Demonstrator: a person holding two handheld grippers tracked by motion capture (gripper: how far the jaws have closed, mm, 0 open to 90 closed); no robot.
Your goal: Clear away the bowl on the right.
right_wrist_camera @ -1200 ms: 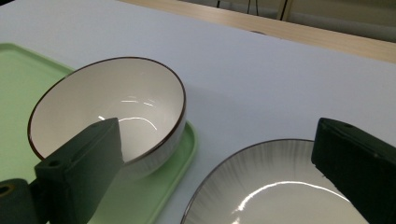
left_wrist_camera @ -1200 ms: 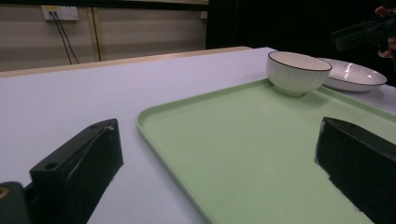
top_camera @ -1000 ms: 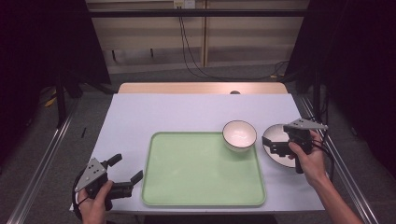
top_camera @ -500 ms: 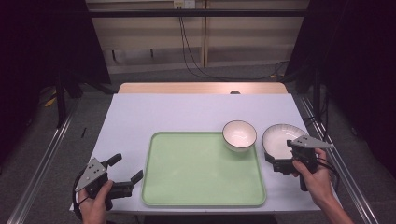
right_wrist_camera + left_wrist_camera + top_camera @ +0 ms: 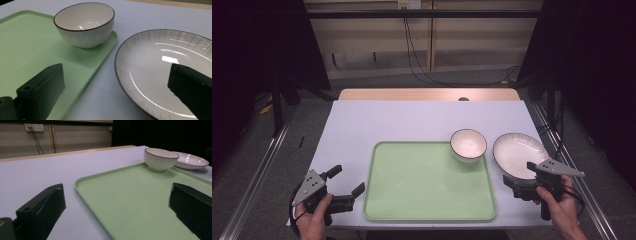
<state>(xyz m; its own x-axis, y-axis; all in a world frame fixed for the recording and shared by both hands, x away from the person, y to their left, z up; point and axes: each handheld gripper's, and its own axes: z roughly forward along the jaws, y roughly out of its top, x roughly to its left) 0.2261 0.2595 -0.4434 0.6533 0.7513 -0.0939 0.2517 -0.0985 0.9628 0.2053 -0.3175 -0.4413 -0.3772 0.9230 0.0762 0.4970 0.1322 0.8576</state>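
Bowl (image 5: 468, 144) and plate (image 5: 519, 155), both glossy white ceramic with thin dark rims, sit at the right of the pale tabletop (image 5: 412, 120): the bowl rests on the far right corner of the smooth green tray (image 5: 429, 182), the plate just beside the tray on the bare surface. Fine grey radial streaks on the plate and faint vertical ribbing on the bowl show in the right gripper view (the high view gives only plain white). The left gripper (image 5: 347, 184), jaws wide apart and holding nothing, hovers at the tray's near left corner; the right gripper (image 5: 518, 175), likewise spread and empty, is over the plate's near edge.
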